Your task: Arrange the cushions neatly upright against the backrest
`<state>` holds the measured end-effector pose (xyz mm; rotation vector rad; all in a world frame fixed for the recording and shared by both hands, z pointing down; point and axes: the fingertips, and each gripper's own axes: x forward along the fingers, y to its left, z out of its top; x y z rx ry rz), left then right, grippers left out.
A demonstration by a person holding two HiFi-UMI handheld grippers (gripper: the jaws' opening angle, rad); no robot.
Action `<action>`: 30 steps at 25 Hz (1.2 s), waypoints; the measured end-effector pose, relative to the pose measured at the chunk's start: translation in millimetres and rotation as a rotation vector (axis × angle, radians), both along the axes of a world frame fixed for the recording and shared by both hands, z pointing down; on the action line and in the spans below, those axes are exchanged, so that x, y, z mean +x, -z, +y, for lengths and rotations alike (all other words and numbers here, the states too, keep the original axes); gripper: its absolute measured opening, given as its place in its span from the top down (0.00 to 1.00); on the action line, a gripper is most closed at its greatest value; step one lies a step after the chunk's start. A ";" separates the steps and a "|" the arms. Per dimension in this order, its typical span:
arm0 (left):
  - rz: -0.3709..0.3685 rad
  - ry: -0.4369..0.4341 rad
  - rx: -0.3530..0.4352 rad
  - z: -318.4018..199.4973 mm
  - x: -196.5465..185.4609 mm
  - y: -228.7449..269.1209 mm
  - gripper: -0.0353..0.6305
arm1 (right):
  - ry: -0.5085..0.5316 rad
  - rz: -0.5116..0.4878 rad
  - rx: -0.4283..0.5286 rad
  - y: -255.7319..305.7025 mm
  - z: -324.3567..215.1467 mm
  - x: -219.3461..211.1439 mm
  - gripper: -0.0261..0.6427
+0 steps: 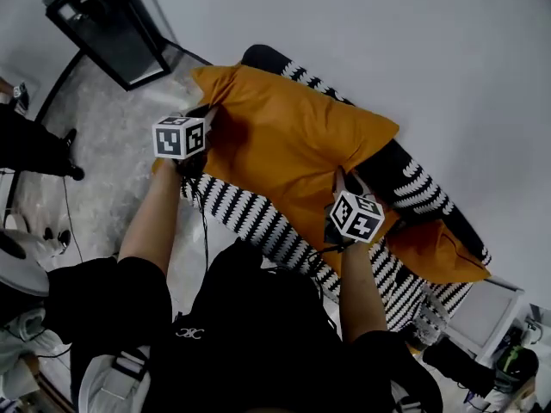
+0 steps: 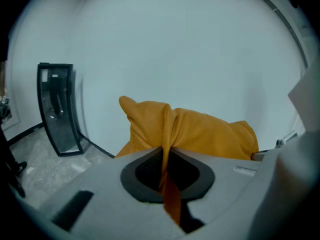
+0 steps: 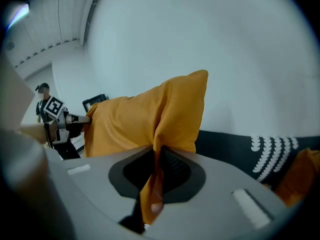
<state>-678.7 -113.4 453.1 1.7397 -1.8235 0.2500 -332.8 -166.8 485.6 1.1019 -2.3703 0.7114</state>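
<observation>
Tongs (image 2: 167, 171) (image 3: 156, 176) pinch orange cushion (image 1: 293, 136) (puckered).

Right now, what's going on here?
A person grips the large orange cushion by its fabric: the left gripper is shut on one end, the right gripper on the other. It is held over the patterned sofa. A smaller orange cushion lies at the sofa's end past the right gripper.

The large cushion (image 1: 288, 140) hides much of the striped sofa (image 1: 258, 218). The small cushion (image 3: 300, 176) on the right runs off the right gripper view's edge. A bystander (image 1: 34, 149) far left is cut off, only dark legs showing.
</observation>
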 end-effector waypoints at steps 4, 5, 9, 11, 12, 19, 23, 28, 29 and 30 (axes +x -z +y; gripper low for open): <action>-0.001 -0.122 -0.011 -55.9 -18.1 -21.3 0.92 | -0.131 -0.006 -0.050 -24.2 -8.5 -14.4 0.89; -0.005 -0.141 -0.012 -69.1 -23.6 -26.8 0.92 | -0.151 -0.004 -0.060 -31.6 -13.1 -20.1 0.89; -0.015 -0.213 -0.030 -114.8 -35.8 -53.8 0.92 | -0.220 0.006 -0.095 -62.5 -31.5 -33.9 0.89; -0.019 -0.241 -0.043 -132.0 -41.6 -69.7 0.92 | -0.252 0.011 -0.112 -79.3 -41.0 -40.3 0.89; -0.020 -0.250 -0.047 -139.8 -46.0 -77.1 0.92 | -0.264 0.013 -0.117 -86.7 -47.0 -44.8 0.89; 0.034 -0.227 -0.052 -166.9 -85.3 -119.3 0.92 | -0.294 0.008 -0.176 -118.3 -78.0 -85.9 0.89; 0.054 -0.225 -0.055 -180.1 -100.6 -133.9 0.92 | -0.292 0.021 -0.183 -127.8 -93.2 -101.3 0.89; 0.049 -0.255 -0.076 -195.1 -99.2 -158.1 0.92 | -0.311 0.043 -0.207 -152.6 -103.8 -104.3 0.89; 0.048 -0.257 -0.079 -197.6 -101.7 -162.9 0.92 | -0.313 0.047 -0.211 -157.7 -104.9 -107.8 0.89; 0.052 -0.258 -0.079 -199.8 -105.4 -167.0 0.92 | -0.313 0.050 -0.211 -161.7 -105.9 -112.3 0.89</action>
